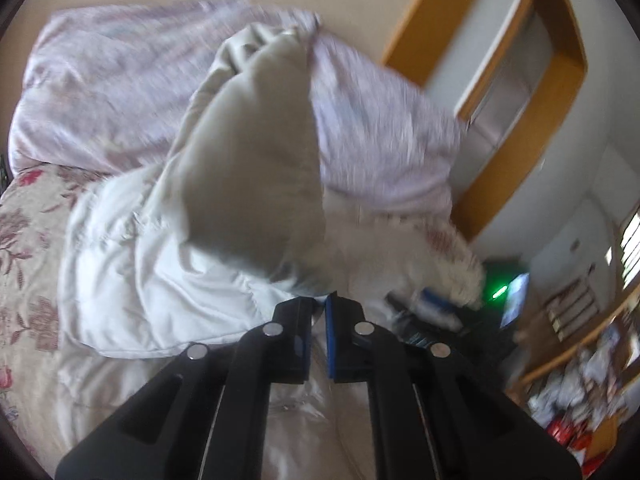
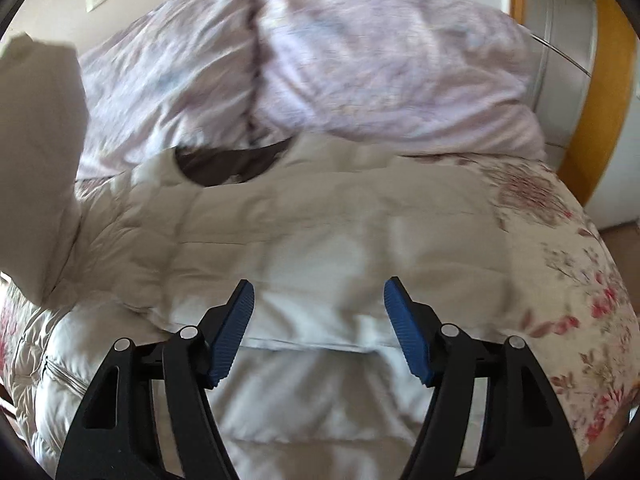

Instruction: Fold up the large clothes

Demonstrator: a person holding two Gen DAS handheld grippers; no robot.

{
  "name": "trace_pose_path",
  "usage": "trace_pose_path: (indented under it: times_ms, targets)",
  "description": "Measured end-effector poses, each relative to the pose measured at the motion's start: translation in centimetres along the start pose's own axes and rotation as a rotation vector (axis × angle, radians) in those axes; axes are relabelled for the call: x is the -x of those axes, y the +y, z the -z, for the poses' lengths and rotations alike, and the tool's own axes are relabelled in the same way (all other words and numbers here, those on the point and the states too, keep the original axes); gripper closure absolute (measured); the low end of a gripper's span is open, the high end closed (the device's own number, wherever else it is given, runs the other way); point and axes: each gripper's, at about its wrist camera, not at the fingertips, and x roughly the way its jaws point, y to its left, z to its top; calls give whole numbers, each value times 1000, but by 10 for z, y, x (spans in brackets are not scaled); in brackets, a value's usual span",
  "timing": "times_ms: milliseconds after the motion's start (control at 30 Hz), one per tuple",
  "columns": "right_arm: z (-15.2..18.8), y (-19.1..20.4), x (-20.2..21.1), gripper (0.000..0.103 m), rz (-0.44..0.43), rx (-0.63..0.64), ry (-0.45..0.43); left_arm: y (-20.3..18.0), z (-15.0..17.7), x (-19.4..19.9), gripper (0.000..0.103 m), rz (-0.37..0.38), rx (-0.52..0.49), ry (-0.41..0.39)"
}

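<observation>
A white quilted puffer jacket (image 2: 312, 216) lies spread on the bed, its dark-lined collar (image 2: 224, 164) toward the pillows. My left gripper (image 1: 319, 304) is shut on the jacket's sleeve (image 1: 256, 168), which rises lifted and stretched away from the jaws over the jacket body (image 1: 160, 280). The lifted sleeve also shows at the left edge of the right wrist view (image 2: 36, 152). My right gripper (image 2: 319, 312) is open and empty, hovering just above the jacket's lower part, blue pads (image 2: 232, 336) wide apart.
A bunched lilac duvet (image 2: 360, 60) lies at the head of the bed. The floral bedspread (image 2: 568, 272) covers the mattress. A wooden door frame (image 1: 520, 128) stands to the right. Cluttered shelves (image 1: 580, 380) and dark items (image 1: 460, 324) sit beyond the bed edge.
</observation>
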Motion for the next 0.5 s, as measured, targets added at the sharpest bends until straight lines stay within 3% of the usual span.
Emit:
trace_pose_path:
  times_ms: [67,100,133,233,333,433,500]
  targets:
    - [1,-11,2,34,12,-24,-1,-10,10,-24,91,-35,-38,53]
    - [1,-16,3,34,16,-36,-3,-12,16,-35,82,-44,-54,83]
    - [1,-19,3,34,19,-45,-6,-17,23,-47,72,-37,-63,119]
    - [1,-25,8,35,1,-67,-14,-23,37,-61,54,8,-76,177]
    - [0,-25,11,44,-80,-82,-7,-18,40,-44,37,-1,-91,132]
    - [-2,-23,1,53,-263,-148,63,-8,40,-21,31,-70,-83,69]
    - [-2,-19,-9,57,-338,-184,104,5,38,-10,29,-127,-79,39]
